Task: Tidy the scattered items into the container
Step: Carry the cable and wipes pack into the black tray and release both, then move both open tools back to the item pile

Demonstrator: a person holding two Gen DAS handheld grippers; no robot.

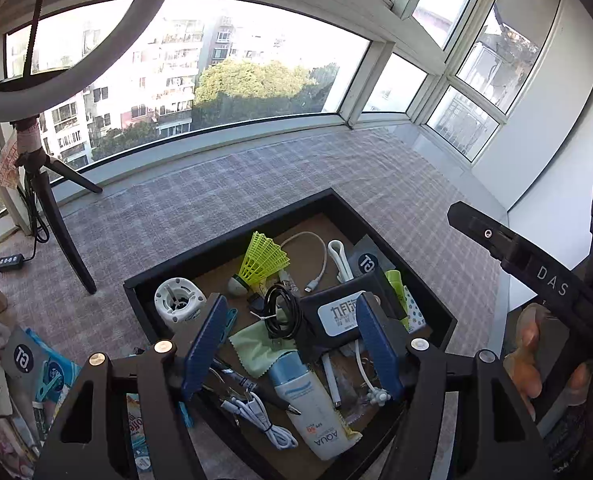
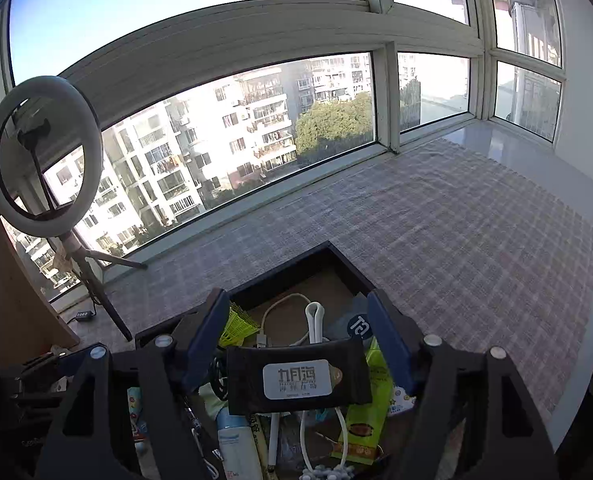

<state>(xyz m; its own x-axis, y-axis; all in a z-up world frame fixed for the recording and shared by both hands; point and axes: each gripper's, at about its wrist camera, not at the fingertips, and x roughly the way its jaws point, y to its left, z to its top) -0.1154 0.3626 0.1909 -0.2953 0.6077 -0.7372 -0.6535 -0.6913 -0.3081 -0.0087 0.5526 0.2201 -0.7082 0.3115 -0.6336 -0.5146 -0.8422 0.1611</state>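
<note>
The left tool [image 1: 292, 344] hangs released, its blue pads spread wide with nothing between them, tilted down over the near half of the black container [image 1: 380, 232]. The right tool [image 2: 296, 344] is also released. The black wipes pack [image 2: 296, 380] shows between its jaws, but the left wrist view shows that pack lying inside the container on top of other things, with the right tool off to the side in a hand [image 1: 528, 360]. It is not gripped.

The container sits on the checked cloth [image 1: 224, 208] and is already well filled. It holds a yellow shuttlecock [image 1: 260, 264], a coiled black cable [image 1: 282, 312], a sunscreen bottle [image 1: 312, 404], a green cloth [image 1: 256, 344], white cables and small packets.

Outside it, off the left wall, a grey sachet [image 1: 24, 356] and a blue packet [image 1: 52, 376] lie in a loose heap. So the tidying looks far along but not complete.

Those leftovers are nearest the left tool, which is the better one to take them. They are flat and slippery, so it helps to approach low and catch one edge between the pads. Close firmly and lift only one packet, not the whole stack.

The near end of the container is piled high and things could slide over the rim there. The far corner past the shuttlecock shows bare floor, so a drop there is safer. The right tool should stay wide of the path.
</note>
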